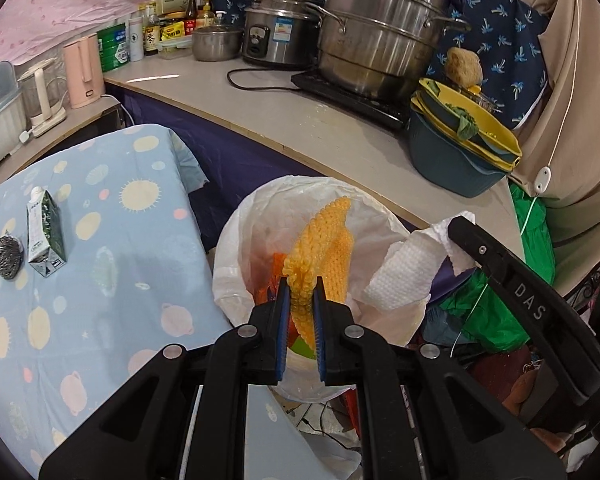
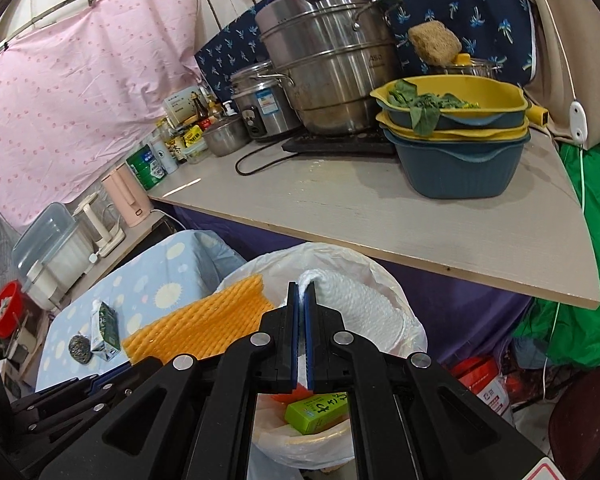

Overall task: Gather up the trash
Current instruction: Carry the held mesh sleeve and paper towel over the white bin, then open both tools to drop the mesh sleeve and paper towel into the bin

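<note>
My left gripper (image 1: 301, 284) is shut on a yellow foam net sleeve (image 1: 326, 248) and holds it over the white-lined trash bin (image 1: 236, 240). My right gripper (image 2: 301, 292) is shut on a white paper towel (image 2: 356, 304) over the same bin (image 2: 396, 280). The foam sleeve also shows in the right wrist view (image 2: 204, 324), and the paper towel in the left wrist view (image 1: 408, 272). A green box (image 2: 316, 412) and orange trash lie inside the bin. A milk carton (image 1: 46, 236) and a steel scourer (image 1: 7, 254) lie on the blue-clothed table (image 1: 112, 280).
A grey counter (image 1: 320, 128) behind the bin carries steel pots (image 1: 380, 28), a rice cooker (image 1: 280, 28), stacked yellow and blue basins (image 1: 460, 144), bottles and a pink kettle (image 1: 83, 72). Green plastic bags (image 2: 580, 320) and a red container (image 2: 480, 380) lie on the floor at the right.
</note>
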The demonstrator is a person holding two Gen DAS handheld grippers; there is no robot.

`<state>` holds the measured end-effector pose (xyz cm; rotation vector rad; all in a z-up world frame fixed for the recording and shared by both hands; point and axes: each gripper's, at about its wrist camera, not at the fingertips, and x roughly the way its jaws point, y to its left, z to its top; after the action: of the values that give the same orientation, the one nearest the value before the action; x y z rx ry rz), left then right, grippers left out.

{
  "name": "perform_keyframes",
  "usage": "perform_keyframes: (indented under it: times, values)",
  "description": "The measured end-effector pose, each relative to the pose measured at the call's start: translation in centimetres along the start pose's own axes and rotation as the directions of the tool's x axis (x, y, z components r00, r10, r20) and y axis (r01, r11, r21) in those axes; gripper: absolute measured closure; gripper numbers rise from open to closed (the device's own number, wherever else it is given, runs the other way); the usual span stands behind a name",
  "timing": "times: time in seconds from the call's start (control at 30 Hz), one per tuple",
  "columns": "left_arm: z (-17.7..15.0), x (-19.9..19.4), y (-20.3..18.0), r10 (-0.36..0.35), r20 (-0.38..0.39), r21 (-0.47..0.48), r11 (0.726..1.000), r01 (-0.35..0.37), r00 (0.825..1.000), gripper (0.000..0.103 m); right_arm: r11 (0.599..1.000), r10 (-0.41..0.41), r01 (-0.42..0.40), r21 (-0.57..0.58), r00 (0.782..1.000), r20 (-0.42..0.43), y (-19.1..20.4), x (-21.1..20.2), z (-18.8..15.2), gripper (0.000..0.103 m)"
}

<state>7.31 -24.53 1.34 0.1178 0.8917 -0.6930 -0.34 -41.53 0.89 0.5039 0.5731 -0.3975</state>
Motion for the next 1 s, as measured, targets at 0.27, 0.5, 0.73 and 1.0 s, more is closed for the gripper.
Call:
perform_keyframes:
  times: [0.27,0.5,0.73,1.0]
  values:
    - [-0.5,2.2,-1.0,0.023,-0.035,0.005,1.0,-0.022,0.999,0.092,1.0,-0.008,0.008,0.005,1.0,-0.022,-0.7,1.0,-0.4,0.097]
    - [-0.5,2.3,-0.8,0.063,-0.022,-0.011,0.998,-0.063,0.998,0.057,1.0,-0.005,0.005,0.023,1.0,-0.005,-1.0,0.6,-0.2,0.066]
    - [-0.2,1.6,0.0,0.084,-0.002,-0.029,0.996,-0.084,0.996,0.043,1.0,-0.004,0.004,0.019,1.0,0.015,-0.4,-0.1,0.0,0.06]
    - [-0.3,0.8,1.2,0.083,0.004,-0.054,0.995,-0.083,0.997,0.041,1.0,0.007,-0.007,0.005,1.0,0.017,0.9,-0.5,-0.4,0.055]
